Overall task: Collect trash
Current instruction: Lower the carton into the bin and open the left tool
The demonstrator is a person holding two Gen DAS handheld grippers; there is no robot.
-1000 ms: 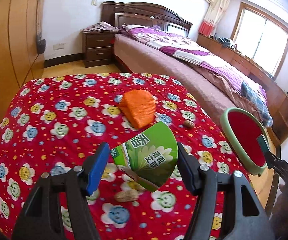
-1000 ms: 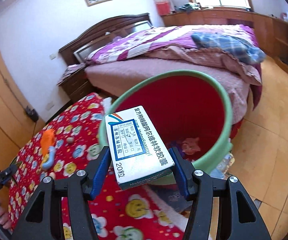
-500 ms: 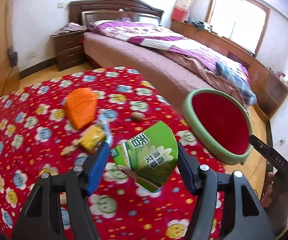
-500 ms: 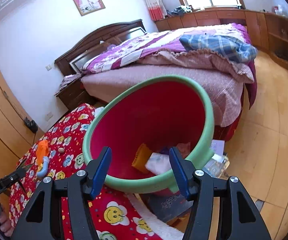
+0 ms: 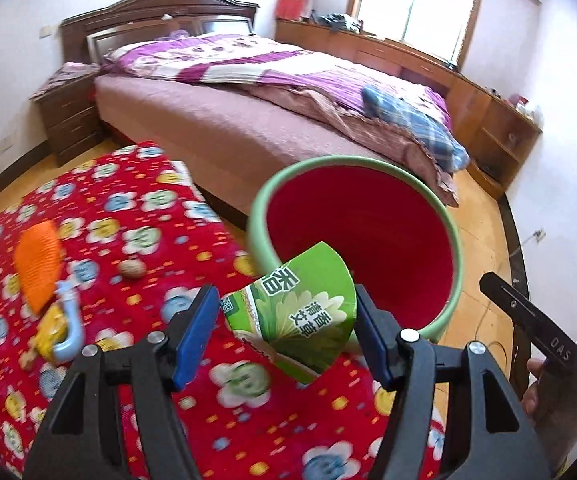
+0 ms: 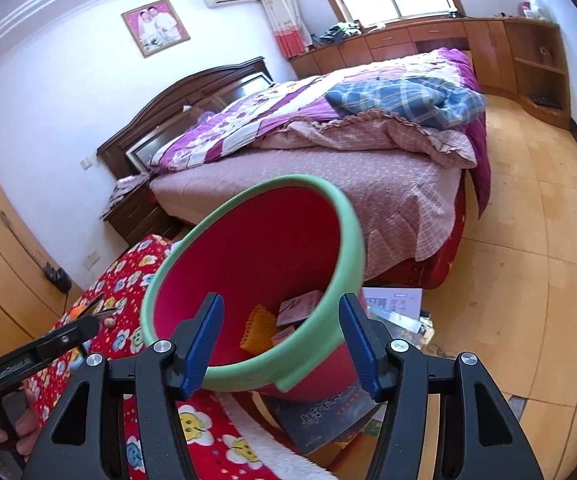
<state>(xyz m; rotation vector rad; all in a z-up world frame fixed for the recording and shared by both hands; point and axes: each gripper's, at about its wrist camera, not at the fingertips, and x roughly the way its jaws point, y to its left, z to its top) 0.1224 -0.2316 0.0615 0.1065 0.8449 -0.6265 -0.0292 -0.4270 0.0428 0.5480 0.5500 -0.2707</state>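
Observation:
My left gripper (image 5: 284, 334) is shut on a green paper package (image 5: 300, 312) with Chinese print and holds it over the table's right edge, just before the rim of the red bin with a green rim (image 5: 454, 236). My right gripper (image 6: 280, 340) is open and empty, with the near rim of the bin (image 6: 352, 224) between its fingers. Inside the bin lie a white medicine box (image 6: 300, 306) and a yellow ridged piece (image 6: 258, 326). On the red flowered tablecloth (image 5: 136, 208) lie an orange ridged piece (image 5: 36, 262), a nut (image 5: 131, 269) and a yellow wrapper with a blue tube (image 5: 62, 326).
A bed with a purple quilt (image 5: 272, 80) stands behind the bin. A nightstand (image 5: 68, 116) is at the back left. Papers and a dark book (image 6: 324, 416) lie on the wooden floor beside the bin. Wooden cabinets (image 6: 488, 48) line the window wall.
The right gripper opened and the white medicine box dropped into the bin. The left gripper has swung right with the green package, from over the table to the bin's rim.

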